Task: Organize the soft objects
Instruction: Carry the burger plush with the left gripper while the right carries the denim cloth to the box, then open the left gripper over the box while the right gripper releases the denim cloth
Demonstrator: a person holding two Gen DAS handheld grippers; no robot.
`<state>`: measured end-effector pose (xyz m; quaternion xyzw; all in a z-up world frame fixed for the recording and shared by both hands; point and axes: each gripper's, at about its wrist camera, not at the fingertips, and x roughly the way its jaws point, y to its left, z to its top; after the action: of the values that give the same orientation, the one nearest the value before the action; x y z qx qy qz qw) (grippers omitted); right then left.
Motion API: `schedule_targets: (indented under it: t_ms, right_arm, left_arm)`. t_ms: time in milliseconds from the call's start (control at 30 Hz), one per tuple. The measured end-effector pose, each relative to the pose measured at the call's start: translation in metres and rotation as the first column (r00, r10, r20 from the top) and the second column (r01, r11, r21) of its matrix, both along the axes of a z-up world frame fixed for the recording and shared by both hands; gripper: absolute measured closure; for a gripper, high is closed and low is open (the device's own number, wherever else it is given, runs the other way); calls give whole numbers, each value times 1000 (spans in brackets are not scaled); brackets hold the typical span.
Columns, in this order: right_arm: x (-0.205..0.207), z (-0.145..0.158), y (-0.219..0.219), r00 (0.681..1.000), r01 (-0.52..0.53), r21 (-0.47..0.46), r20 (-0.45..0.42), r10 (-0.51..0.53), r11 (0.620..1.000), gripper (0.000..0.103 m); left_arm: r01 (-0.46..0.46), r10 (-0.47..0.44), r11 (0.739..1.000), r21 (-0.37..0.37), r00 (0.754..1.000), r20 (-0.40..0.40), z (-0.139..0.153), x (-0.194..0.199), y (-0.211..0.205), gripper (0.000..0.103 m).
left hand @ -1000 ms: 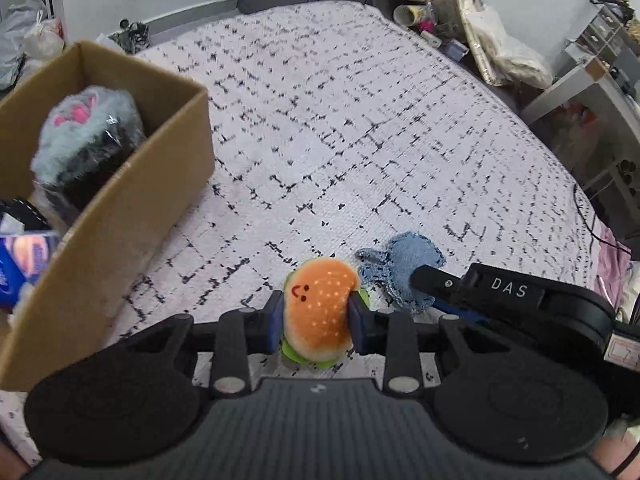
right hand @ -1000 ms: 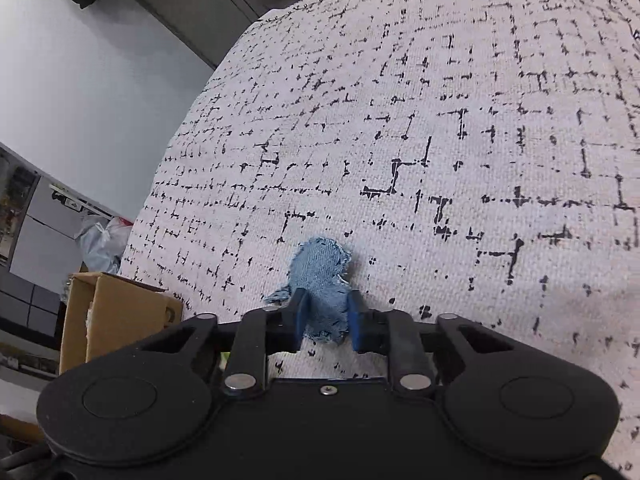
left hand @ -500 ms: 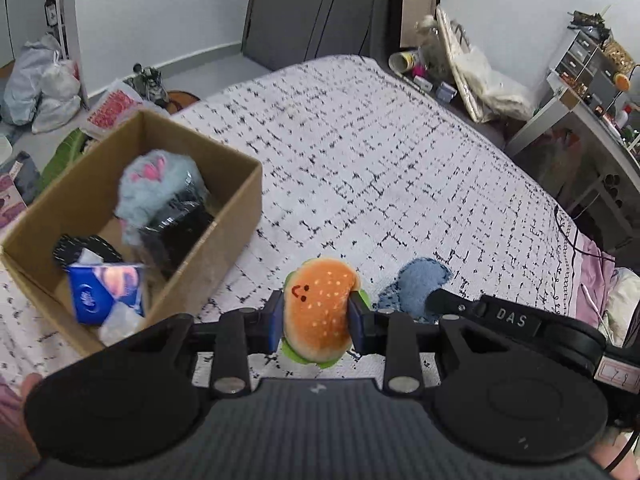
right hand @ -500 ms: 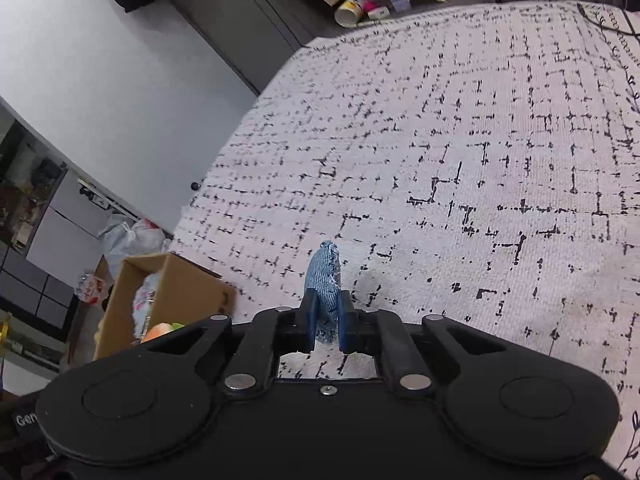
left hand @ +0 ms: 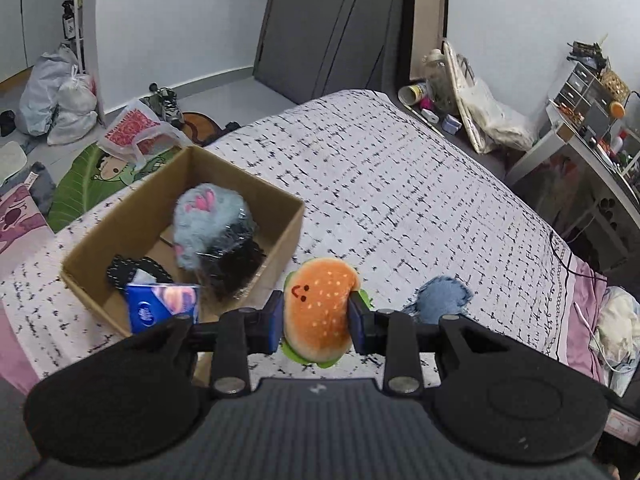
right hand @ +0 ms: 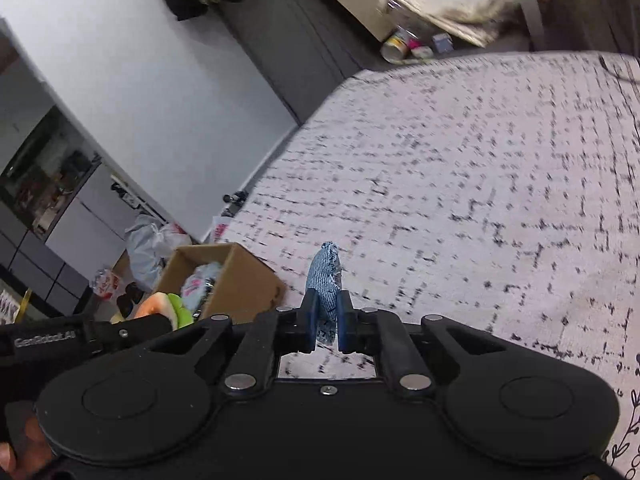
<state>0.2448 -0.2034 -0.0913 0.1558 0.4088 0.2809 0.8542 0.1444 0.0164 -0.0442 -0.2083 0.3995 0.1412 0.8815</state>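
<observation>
My left gripper is shut on an orange burger plush with a smiling face, held above the bed. Ahead and to its left stands an open cardboard box holding a fluffy grey-blue plush, a blue tissue pack and dark items. My right gripper is shut on a flat blue denim piece, lifted off the bedcover; the same denim piece shows just right of the burger. The box and burger plush appear at the lower left of the right wrist view.
The bed has a white cover with black dashes. The floor past the box holds plastic bags and a green mat. A cluttered desk stands on the right, with a dark wardrobe behind.
Both grippers have risen off the bed with their loads. The right jaws closed fully on the denim piece and lifted it. The box has come wholly into view.
</observation>
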Motion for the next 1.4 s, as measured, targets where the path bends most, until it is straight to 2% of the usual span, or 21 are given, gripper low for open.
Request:
schedule_targets:
  t_ms: [400,800,1133,1400]
  right_arm:
    - [-10,15,24,997,-31,-3,64,31,1000,94]
    - [-17,36,49,990,-52,24,131,48,998,94]
    - [-21,41,83,993,-62,19,105,60,998,94]
    - [-23,36,114,997,-60,7,50,60,998,94]
  left_arm:
    - [-62,63,998,-20,998,24,13,-17,46,71]
    - [-113,115,989,-99,993,8,1,-22,95,71]
    - [-126,129,983,-136,992,11,-5,-12,128,71]
    - [-126,126,977,-171,992,-13,-21,-3,148,71]
